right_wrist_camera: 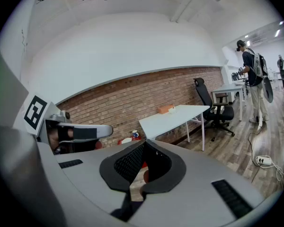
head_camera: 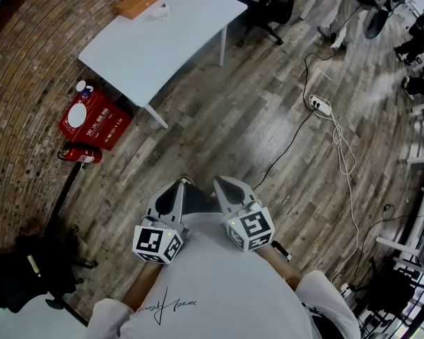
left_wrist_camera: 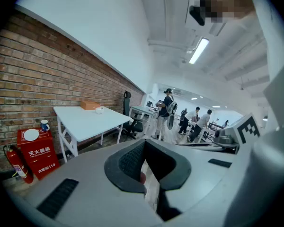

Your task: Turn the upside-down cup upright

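Left hand-held gripper (head_camera: 180, 186) and right hand-held gripper (head_camera: 221, 186) both have jaws together, empty, close to the person's chest; what is probably the cup (head_camera: 161, 8) sits beside an orange box (head_camera: 137, 1) on the desk (head_camera: 177, 41), well apart; approach, grasp and turning all remain.

The wooden floor (head_camera: 226, 119) lies open from the left gripper (head_camera: 178, 188) and right gripper (head_camera: 222, 188), held near the chest, up to the white table (head_camera: 162, 41) at the far left. The tabletop is bare apart from an orange box (head_camera: 137, 1) and a white cup (head_camera: 160, 8) at its far edge. A red box (head_camera: 95, 121) and fire extinguisher (head_camera: 81, 154) sit by the brick wall (head_camera: 21, 83) on the left and a black stand (head_camera: 28, 274) crowds the near left, while a black cable (head_camera: 290, 143) and power strip (head_camera: 319, 106) cross the floor on the right.
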{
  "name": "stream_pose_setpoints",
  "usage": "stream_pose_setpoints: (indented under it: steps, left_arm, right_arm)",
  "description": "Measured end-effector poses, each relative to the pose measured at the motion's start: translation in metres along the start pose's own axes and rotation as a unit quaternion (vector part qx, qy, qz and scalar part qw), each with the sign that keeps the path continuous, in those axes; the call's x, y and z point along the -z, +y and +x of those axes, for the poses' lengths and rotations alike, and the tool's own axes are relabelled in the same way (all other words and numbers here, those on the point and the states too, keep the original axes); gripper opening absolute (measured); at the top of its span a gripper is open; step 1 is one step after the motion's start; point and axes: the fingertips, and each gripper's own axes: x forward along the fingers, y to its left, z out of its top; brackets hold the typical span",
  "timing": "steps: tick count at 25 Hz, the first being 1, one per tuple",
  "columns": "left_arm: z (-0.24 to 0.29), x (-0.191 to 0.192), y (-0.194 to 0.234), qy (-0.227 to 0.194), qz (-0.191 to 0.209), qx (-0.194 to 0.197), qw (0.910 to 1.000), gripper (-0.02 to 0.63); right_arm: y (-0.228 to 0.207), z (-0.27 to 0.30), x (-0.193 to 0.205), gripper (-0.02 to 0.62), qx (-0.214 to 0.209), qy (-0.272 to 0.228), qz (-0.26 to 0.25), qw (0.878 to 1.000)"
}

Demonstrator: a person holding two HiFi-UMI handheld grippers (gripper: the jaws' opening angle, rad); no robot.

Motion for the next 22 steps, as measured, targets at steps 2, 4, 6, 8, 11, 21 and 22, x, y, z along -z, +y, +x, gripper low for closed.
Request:
stream_pose_setpoints:
  steps: [2,4,6,8,11,21,22]
  left_arm:
    - [-0.003,0.000,0.001,-0.006,-0.007,-0.009,0.9999,0.009]
    - [-0.005,0.000,0.001,-0.007,-0.008,-0.010,0.9999,0.009]
    - [-0.006,0.003,-0.002,-0.004,-0.006,-0.003,1.0000,0.009]
    - [-0.006,0.006,-0.004,0.001,-0.008,0.002,1.0000,0.009]
    - [-0.002,0.010,-0.004,0.009,-0.015,0.007,0.9998,0.009]
    - [0.026,-0.001,0.013,0.005,-0.034,0.014,0.9993,0.009]
    - [0.030,-0.005,0.017,0.004,-0.037,0.013,0.9992,0.009]
  right_arm:
    - [-0.001,-0.004,0.000,0.019,0.003,-0.003,0.000,1.000]
    - [-0.001,-0.008,0.001,0.019,0.006,-0.006,0.001,1.000]
    - [0.000,-0.010,0.003,0.018,0.008,-0.005,0.005,1.000]
    - [0.001,-0.011,0.006,0.020,0.007,-0.002,0.011,1.000]
    - [0.000,-0.010,0.011,0.020,0.003,0.006,0.021,1.000]
    - [-0.028,0.008,0.001,0.021,0.017,0.002,0.046,0.999]
    - [-0.031,0.011,-0.002,0.021,0.018,0.001,0.044,0.999]
